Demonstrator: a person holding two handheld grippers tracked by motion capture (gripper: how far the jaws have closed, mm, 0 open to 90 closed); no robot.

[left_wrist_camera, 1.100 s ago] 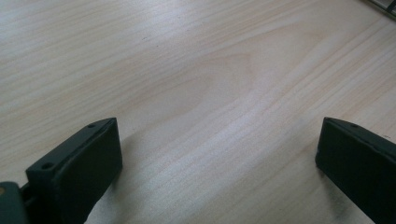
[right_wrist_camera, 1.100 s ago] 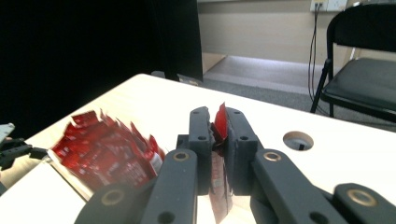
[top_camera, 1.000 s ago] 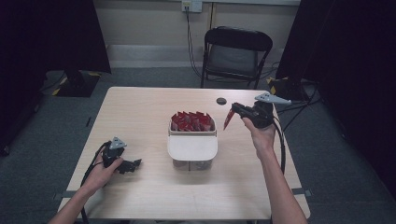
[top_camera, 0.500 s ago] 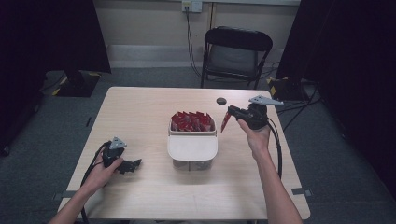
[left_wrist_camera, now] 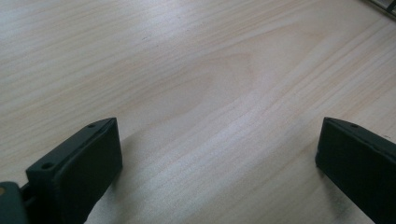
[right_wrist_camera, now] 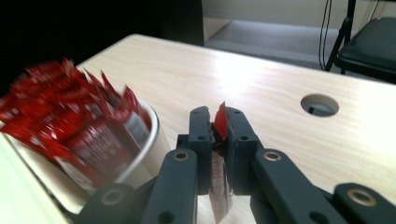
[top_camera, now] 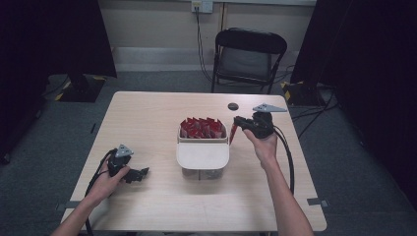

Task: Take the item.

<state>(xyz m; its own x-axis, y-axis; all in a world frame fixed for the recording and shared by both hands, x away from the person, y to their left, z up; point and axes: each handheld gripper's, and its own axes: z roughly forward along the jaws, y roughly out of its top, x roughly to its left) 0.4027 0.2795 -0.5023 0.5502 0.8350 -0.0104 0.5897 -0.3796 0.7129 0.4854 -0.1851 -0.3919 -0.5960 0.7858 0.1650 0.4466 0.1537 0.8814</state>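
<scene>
The right gripper [right_wrist_camera: 219, 126] clamps one red sachet [right_wrist_camera: 220, 122] just beside the white rectangular tub [top_camera: 202, 156] of red packets [top_camera: 200, 128], mid-table. The left gripper [top_camera: 140, 173] rests spread apart on bare pale wooden tabletop [left_wrist_camera: 196, 74], well apart from the tub.

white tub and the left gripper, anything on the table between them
Nothing: in the high view the stretch of table between the left gripper and the white tub is bare wood.
</scene>
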